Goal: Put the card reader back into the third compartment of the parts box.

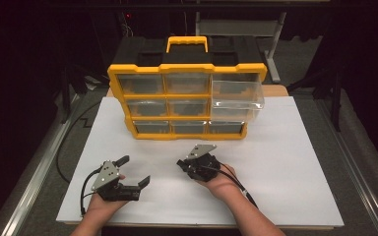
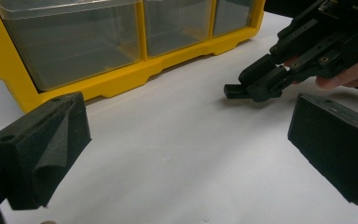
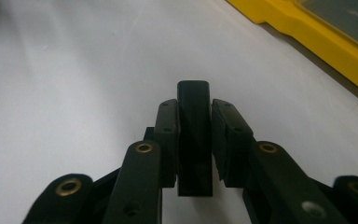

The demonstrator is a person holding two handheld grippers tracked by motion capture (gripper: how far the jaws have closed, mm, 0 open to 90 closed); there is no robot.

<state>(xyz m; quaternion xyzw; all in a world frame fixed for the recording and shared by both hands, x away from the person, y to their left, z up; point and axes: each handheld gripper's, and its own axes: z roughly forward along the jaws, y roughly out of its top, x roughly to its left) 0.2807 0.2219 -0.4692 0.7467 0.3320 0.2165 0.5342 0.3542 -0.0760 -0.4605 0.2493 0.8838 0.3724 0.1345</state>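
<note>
1. Left gripper [image 1: 137, 172] sits on the white sheet [image 1: 285, 162], jaws wide apart, nothing between them.
2. Right gripper [image 1: 181, 163] pinches a small black block [image 3: 194, 135] tight, low over the sheet.
3. Yellow drawer box [image 1: 187, 69] stands behind; its top right drawer [image 1: 237, 96] sticks out.

Yellow-framed organizer [image 1: 187, 69], white table sheet [image 1: 285, 162], black block [image 3: 194, 135].

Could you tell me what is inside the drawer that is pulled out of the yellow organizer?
The clear drawer at the organizer's top right looks empty: its see-through walls reveal no contents. Its rear part stays inside the cabinet, so that portion cannot be checked.
</note>
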